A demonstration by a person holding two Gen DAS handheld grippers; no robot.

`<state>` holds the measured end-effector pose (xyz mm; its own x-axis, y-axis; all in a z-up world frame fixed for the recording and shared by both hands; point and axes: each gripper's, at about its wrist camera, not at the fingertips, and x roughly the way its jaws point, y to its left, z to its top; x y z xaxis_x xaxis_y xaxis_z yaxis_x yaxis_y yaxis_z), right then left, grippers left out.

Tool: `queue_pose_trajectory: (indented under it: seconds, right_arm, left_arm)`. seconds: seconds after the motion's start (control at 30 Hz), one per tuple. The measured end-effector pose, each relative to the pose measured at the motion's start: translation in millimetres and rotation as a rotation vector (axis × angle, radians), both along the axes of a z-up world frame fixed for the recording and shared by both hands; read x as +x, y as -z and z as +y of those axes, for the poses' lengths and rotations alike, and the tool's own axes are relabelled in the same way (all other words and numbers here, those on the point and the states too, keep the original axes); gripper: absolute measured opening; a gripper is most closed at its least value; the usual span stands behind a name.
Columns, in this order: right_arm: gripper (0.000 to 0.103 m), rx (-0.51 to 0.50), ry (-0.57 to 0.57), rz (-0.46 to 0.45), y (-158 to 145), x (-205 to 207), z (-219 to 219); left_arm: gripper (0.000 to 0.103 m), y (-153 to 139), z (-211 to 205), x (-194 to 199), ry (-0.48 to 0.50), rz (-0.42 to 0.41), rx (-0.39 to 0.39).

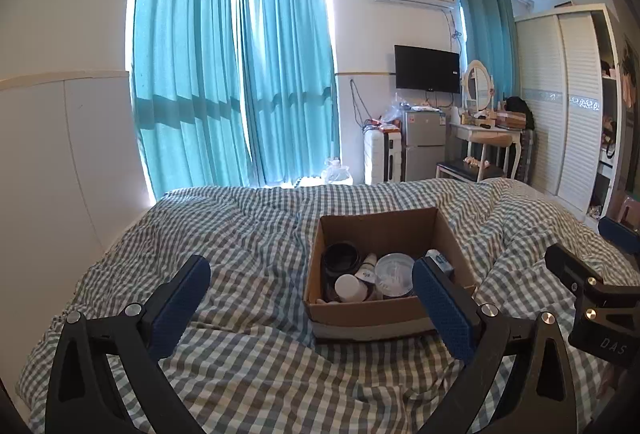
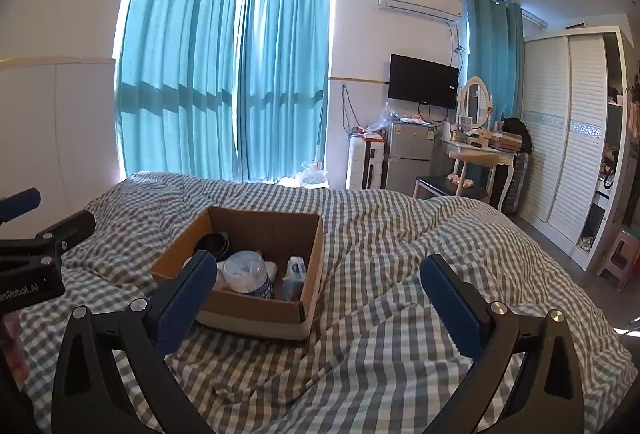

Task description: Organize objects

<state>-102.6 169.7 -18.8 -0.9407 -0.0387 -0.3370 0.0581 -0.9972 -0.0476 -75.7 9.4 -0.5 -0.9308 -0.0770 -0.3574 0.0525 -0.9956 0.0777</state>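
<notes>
Both grippers are hovering wide open and empty: the cardboard box [image 1: 384, 274] of jars is sitting on the bed [image 1: 248, 234] ahead of the left gripper [image 1: 312, 298], ahead-left of the right gripper [image 2: 320, 290].

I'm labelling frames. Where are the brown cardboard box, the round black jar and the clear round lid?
brown cardboard box [image 1: 372, 318], left wrist view, front wall.
round black jar [image 1: 341, 258], left wrist view, top.
clear round lid [image 1: 394, 269], left wrist view, centre.

A bed [image 1: 248, 234] is carrying the load, its rumpled green-and-white checked quilt [image 2: 400, 234] spreading across it; an open cardboard box [image 1: 372, 318] is sitting directly on the quilt, sinking slightly into the folds; small containers are lying inside the box.
</notes>
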Motion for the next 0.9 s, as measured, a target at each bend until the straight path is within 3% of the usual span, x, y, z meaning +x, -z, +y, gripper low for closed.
queue_pose_trajectory:
  seconds: [0.9]
  right_arm:
    - [0.102, 0.011, 0.008, -0.018, 4.0, 4.2, -1.7]
  left_arm:
    - [0.103, 10.5, -3.6, 4.3, 0.004, -0.025, -0.003]
